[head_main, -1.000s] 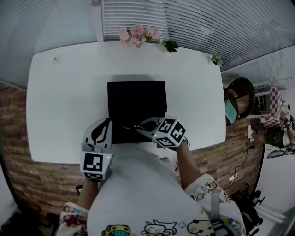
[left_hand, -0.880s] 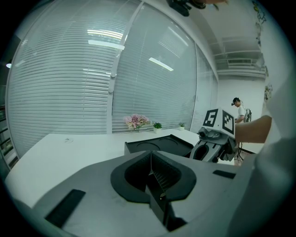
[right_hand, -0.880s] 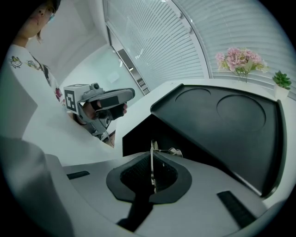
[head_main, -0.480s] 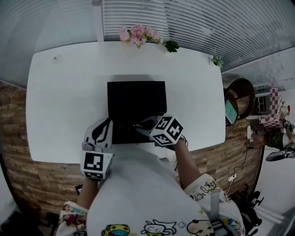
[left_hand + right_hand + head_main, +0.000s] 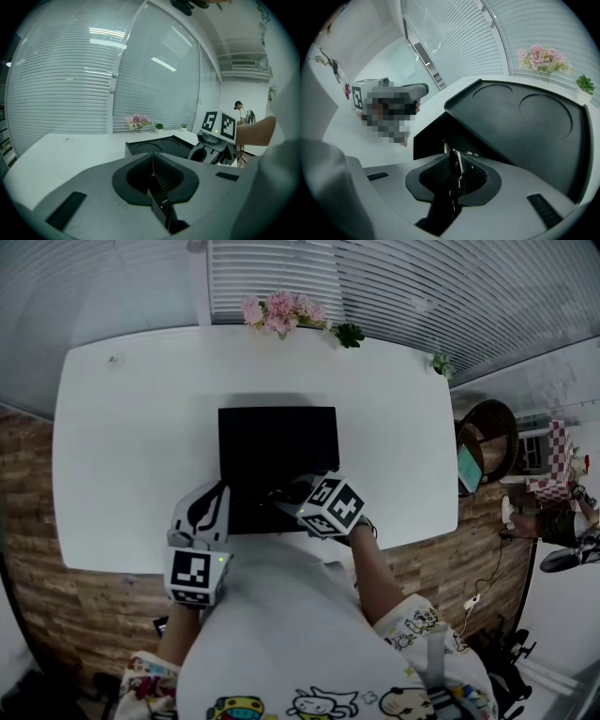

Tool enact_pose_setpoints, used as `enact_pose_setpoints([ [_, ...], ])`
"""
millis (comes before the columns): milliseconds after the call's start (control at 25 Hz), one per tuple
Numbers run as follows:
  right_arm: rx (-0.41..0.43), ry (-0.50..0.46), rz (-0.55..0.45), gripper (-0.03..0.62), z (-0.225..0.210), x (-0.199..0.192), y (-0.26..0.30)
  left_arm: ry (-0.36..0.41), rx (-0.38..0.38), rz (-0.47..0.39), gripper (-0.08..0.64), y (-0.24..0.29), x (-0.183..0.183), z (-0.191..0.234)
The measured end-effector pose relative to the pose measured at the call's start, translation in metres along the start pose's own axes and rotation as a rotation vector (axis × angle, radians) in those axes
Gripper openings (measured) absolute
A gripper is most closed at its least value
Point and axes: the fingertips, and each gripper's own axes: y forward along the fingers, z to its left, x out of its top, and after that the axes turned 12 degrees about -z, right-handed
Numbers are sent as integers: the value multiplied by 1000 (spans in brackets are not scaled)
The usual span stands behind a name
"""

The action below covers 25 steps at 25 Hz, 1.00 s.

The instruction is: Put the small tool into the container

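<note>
A black, flat-lidded container [image 5: 277, 442] stands mid-table; it also shows in the left gripper view as the container [image 5: 159, 146] and fills the right gripper view as the container [image 5: 525, 126]. My right gripper [image 5: 284, 496] is at its near right edge. A thin metal small tool [image 5: 458, 164] stands upright between the right gripper's [image 5: 454, 165] pads, which still touch it as the jaws are opening. My left gripper [image 5: 216, 491] rests at the container's near left corner. In its own view the left gripper [image 5: 154, 176] is shut with nothing in it.
The white table [image 5: 122, 446] has pink flowers [image 5: 279, 310] and two small green plants [image 5: 349, 332] along its far edge. A round brown stool [image 5: 487, 442] stands off the table's right side. A person [image 5: 240, 108] stands far off in the room.
My right gripper has shifted a little to the left along the container's near edge, with its marker cube turning. The left gripper has stayed put.
</note>
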Motion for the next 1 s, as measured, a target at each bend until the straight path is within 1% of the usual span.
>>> enact_pose_setpoints([
  [120, -14, -20, 7, 56, -1, -1, 3, -2, 1, 1, 8, 0, -1, 1],
  [200, -21, -22, 13, 110, -2, -2, 6, -3, -1, 0, 8, 0, -2, 2],
  [360, -26, -30, 13, 131, -1, -2, 7, -2, -2, 0, 8, 1, -3, 3],
  [680, -50, -79, 14, 135, 0, 3, -2, -8, 1, -2, 8, 1, -4, 5],
  [840, -89, -97, -23, 135, -2, 12, -10, -9, 1, -3, 8, 1, -5, 5],
  [1000, -106, -131, -51, 135, 0, 22, -20, -5, -1, -8, 8, 1, -3, 5],
])
